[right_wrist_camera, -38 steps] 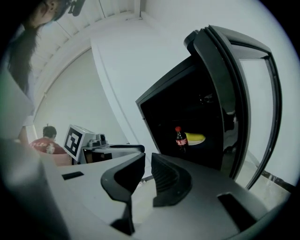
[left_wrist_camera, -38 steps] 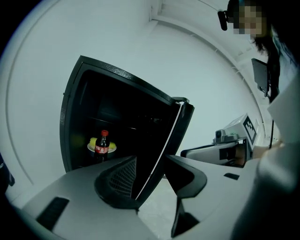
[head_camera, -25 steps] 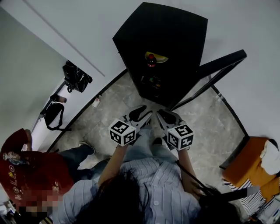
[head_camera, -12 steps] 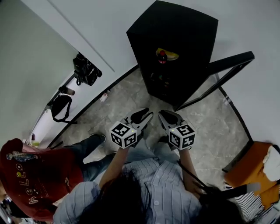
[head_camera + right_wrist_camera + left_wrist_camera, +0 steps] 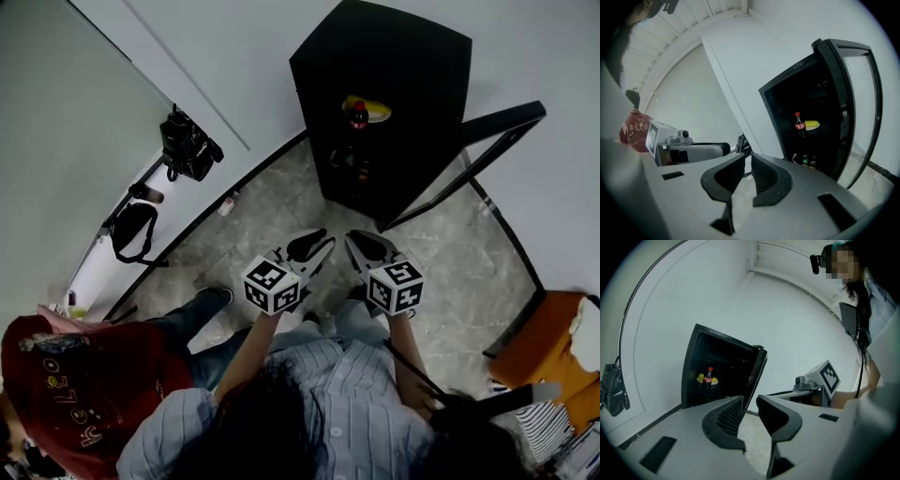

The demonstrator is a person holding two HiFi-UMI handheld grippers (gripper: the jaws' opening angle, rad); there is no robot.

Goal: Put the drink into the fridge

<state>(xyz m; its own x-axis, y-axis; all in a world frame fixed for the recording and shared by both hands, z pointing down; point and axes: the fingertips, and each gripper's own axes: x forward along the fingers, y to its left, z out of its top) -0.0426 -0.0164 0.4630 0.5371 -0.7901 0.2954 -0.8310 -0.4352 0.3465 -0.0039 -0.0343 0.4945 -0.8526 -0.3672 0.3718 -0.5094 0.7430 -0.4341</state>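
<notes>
Grey marbled tile floor (image 5: 272,211) below, white walls (image 5: 234,56) around, black bag (image 5: 187,145) at ten o'clock. At twelve o'clock, open black fridge (image 5: 394,56) holding red-capped cola bottle (image 5: 358,114) upright on a shelf. Left gripper (image 5: 749,404) empty, jaws just narrowed to a slit; right gripper (image 5: 746,161) empty, barely parted.

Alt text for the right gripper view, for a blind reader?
A black fridge stands open with a cola bottle and a yellow object on its shelf, door swung to the right. The right claw points toward it, jaws slightly apart and empty.
</notes>
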